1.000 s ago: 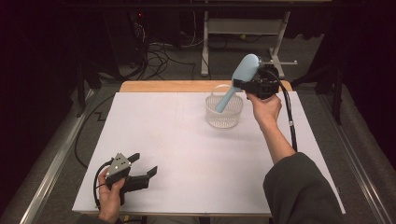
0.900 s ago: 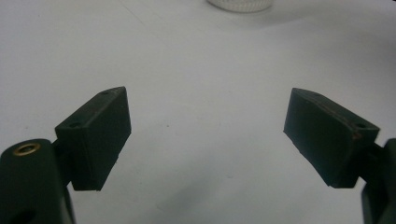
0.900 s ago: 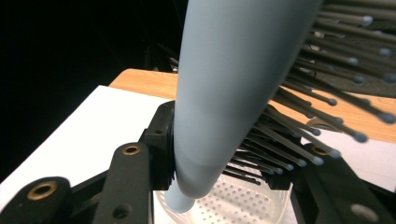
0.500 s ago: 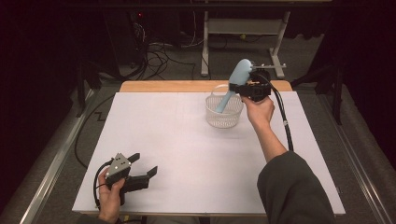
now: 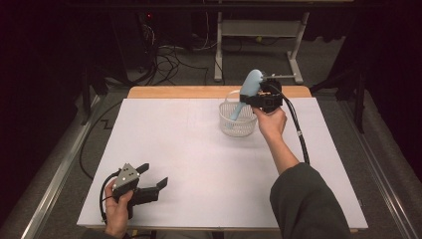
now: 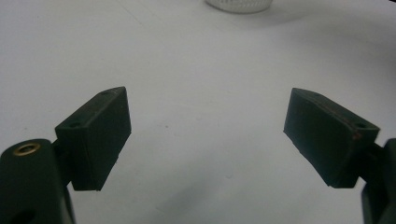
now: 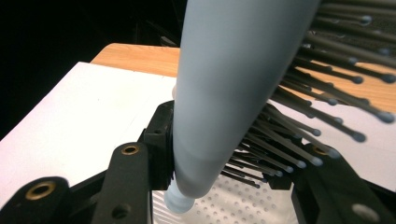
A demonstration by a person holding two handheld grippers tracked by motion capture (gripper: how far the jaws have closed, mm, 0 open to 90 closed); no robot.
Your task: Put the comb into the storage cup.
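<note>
White table (image 5: 199, 164) spans scene, wooden edge along far side. White perforated basket (image 5: 238, 124) at far right of centre. Right gripper (image 5: 262, 97) has shifted left toward basket since a second ago, jaws clamped on pale blue hairbrush (image 5: 247, 89); brush tilted, handle end now dipping inside basket rim. Likely being placed into basket; release not yet done. Left gripper (image 5: 149, 183) unmoved at near left, jaws apart, holding nothing. No readable brand, label or writing.
</note>
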